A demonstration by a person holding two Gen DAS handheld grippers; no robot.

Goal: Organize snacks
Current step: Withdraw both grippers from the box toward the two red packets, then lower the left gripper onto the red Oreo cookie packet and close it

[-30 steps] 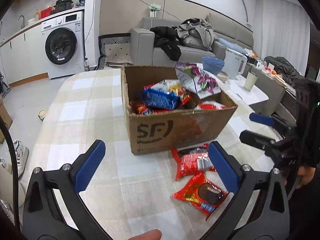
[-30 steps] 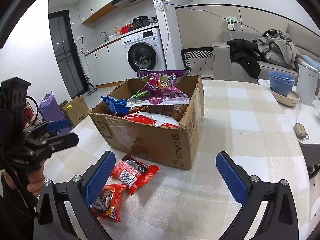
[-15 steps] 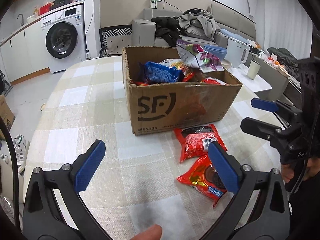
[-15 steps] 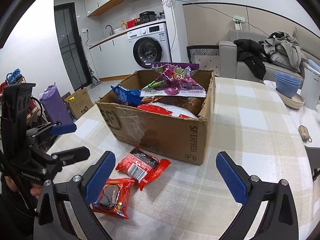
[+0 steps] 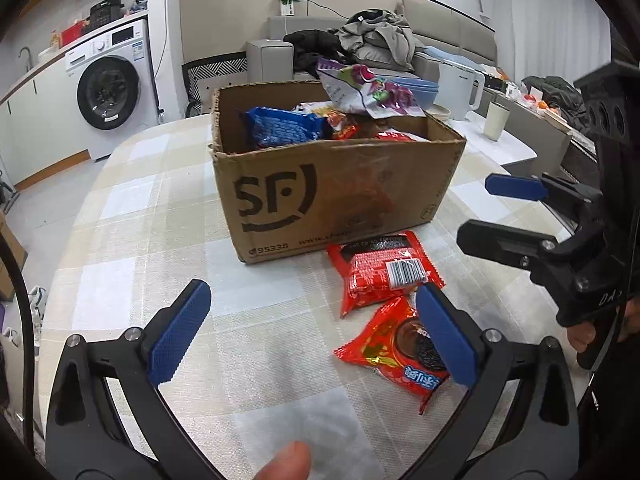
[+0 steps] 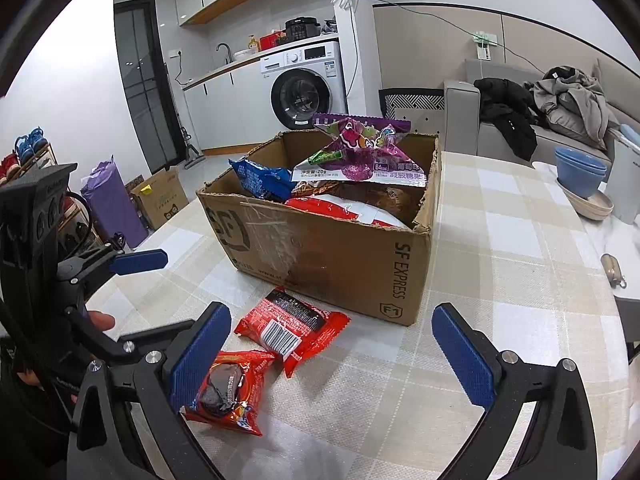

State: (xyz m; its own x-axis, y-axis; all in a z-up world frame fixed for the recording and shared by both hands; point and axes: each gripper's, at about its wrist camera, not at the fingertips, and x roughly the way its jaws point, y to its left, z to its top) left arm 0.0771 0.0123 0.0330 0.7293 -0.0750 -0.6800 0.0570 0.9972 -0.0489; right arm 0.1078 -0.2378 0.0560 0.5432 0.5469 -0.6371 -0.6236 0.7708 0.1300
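Note:
A brown cardboard box (image 5: pixel 332 196) (image 6: pixel 340 248) full of snack packs stands on the checked table. A purple candy bag (image 5: pixel 368 92) (image 6: pixel 360 156) and a blue pack (image 5: pixel 284 128) (image 6: pixel 260 178) stick out of it. Two red packs lie on the table in front of the box: one barcode side up (image 5: pixel 380 272) (image 6: pixel 292 328), one with a cookie picture (image 5: pixel 400 352) (image 6: pixel 230 388). My left gripper (image 5: pixel 312 336) is open, its right pad over the cookie pack. My right gripper (image 6: pixel 332 356) is open too, its left pad beside that pack. Neither holds anything.
Blue bowls (image 6: pixel 580 172), a white kettle (image 5: pixel 460 90) and a cup (image 5: pixel 495 120) stand at the table's far right. A small keyring item (image 6: pixel 612 270) lies near the right edge. A sofa with clothes (image 5: pixel 360 48) and a washing machine (image 5: pixel 110 92) are behind.
Both grippers have come lower and nearer to the two red packs and the box. The jaws have stayed open and the packs have not moved.

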